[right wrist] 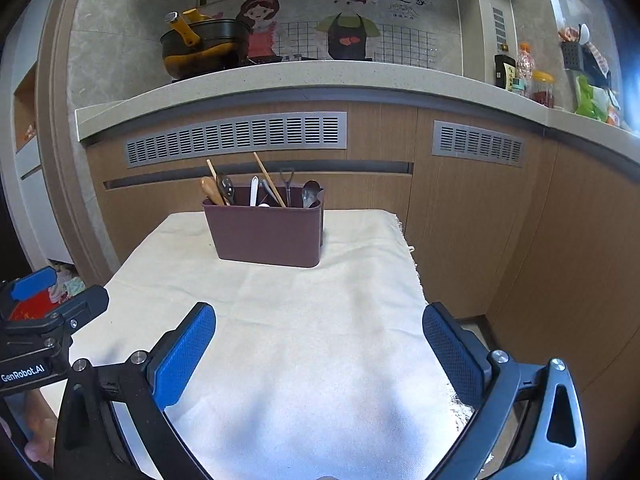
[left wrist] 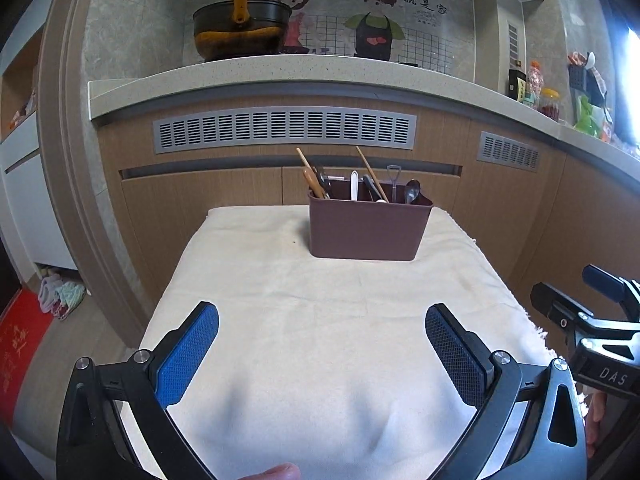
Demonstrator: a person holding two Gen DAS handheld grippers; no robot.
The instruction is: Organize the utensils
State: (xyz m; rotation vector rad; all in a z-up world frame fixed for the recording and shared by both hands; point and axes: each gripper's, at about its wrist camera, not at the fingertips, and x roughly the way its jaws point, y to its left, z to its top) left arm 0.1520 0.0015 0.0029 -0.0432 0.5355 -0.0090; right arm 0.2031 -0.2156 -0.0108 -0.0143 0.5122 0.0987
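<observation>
A brown plastic utensil holder [left wrist: 366, 230] stands at the far end of a table covered with a cream cloth [left wrist: 320, 320]; it also shows in the right wrist view [right wrist: 266, 234]. Several utensils stand in it: wooden chopsticks [left wrist: 372, 174], metal spoons [left wrist: 412, 191], a white utensil [left wrist: 354, 186] and a wooden spoon [right wrist: 211, 191]. My left gripper [left wrist: 322, 322] is open and empty above the near part of the cloth. My right gripper [right wrist: 319, 320] is open and empty, to the right of the left one.
Behind the table runs a kitchen counter [left wrist: 280, 76] with wooden cabinet fronts and grey vents. A black pot with a yellow handle [left wrist: 240, 32] sits on it. Bottles and jars [right wrist: 528, 80] stand at the right. The table's right edge [right wrist: 416, 276] drops to the floor.
</observation>
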